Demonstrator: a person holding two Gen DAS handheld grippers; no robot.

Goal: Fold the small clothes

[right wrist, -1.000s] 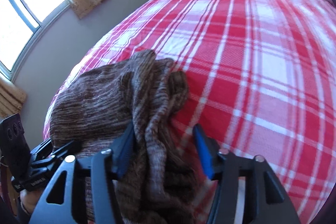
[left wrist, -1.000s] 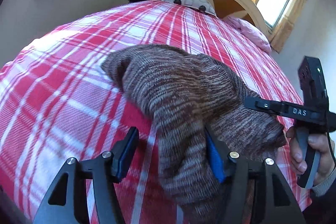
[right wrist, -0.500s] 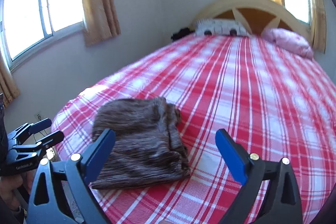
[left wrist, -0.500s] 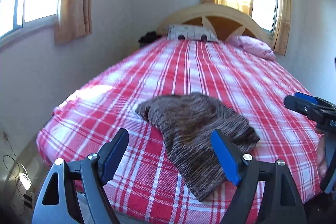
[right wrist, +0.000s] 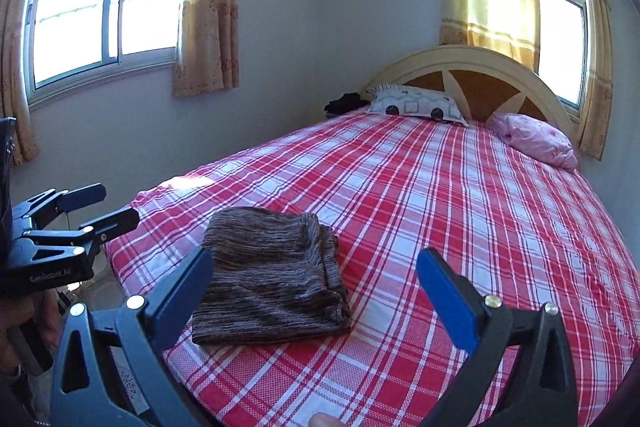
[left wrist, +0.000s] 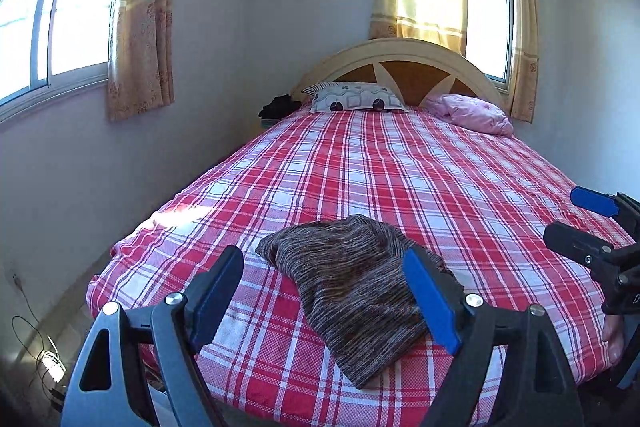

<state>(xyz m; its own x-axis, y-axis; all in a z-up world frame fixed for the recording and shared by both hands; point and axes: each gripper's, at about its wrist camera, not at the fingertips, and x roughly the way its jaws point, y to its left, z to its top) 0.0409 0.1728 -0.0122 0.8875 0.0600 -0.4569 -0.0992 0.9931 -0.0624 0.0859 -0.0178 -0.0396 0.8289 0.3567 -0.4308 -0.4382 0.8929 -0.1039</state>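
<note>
The bed [right wrist: 460, 211] lies bare beyond the folded garment [right wrist: 272, 275] near its foot; only 2 pillows [right wrist: 416, 103] sit far off by the headboard [right wrist: 472, 67], giving wide passage.

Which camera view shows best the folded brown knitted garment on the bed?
The right wrist view: the brown knitted garment lies almost whole, with its folded edges visible. In the left wrist view, a blue pad of the open jaws covers its right side.
</note>
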